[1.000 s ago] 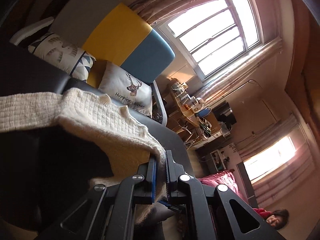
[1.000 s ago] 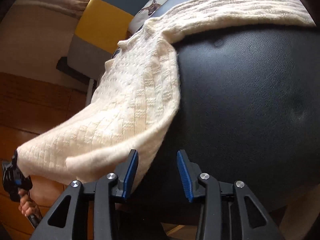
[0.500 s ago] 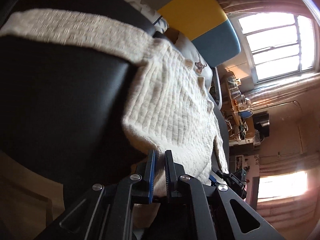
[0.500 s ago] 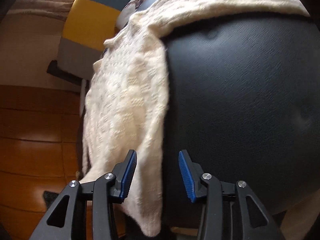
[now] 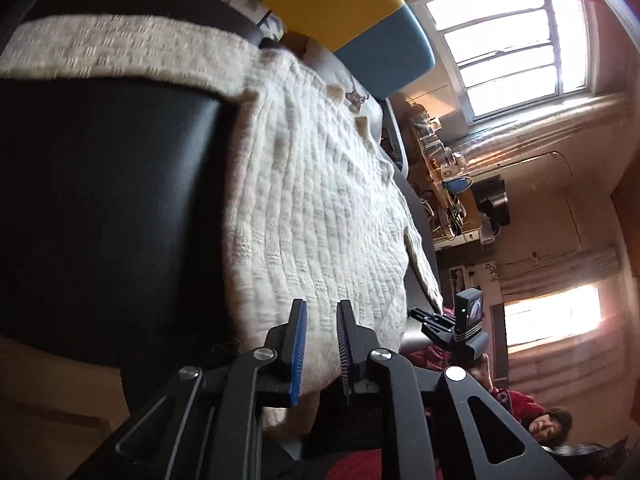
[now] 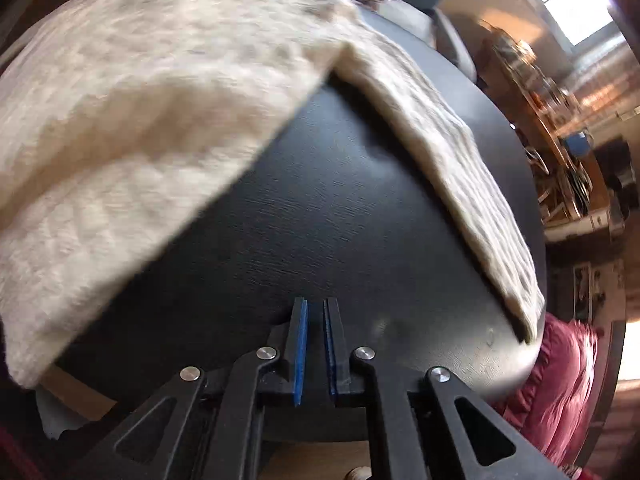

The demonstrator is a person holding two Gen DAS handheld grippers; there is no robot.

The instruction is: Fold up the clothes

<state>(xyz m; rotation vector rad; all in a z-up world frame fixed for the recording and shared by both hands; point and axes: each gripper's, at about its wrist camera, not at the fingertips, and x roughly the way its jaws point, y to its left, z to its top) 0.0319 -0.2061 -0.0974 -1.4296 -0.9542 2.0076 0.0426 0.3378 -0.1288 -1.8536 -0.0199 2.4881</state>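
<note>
A cream knitted sweater point(image 5: 312, 208) lies spread on a round black table point(image 5: 108, 200). One sleeve point(image 5: 120, 52) stretches off to the left across the tabletop. My left gripper point(image 5: 321, 344) sits at the sweater's near hem, shut on the hem, with cloth showing between the blue pads. In the right wrist view the sweater's body point(image 6: 140, 100) fills the upper left, blurred, and its other sleeve point(image 6: 460, 160) runs to the table's right edge. My right gripper point(image 6: 316, 348) is shut on nothing above bare black table point(image 6: 340, 220), between body and sleeve.
A sofa with a yellow and blue backrest point(image 5: 360, 12) and printed pillows stands behind the table. A cluttered desk point(image 5: 444, 168) lies beyond it under a bright window. Red fabric point(image 6: 560, 380) lies past the table's right edge. A person point(image 5: 548, 424) sits low at the right.
The sweater has come down from hanging to lying flat on the table. My right gripper has gone from open to shut, now over bare table. My left gripper kept hold of the hem.
</note>
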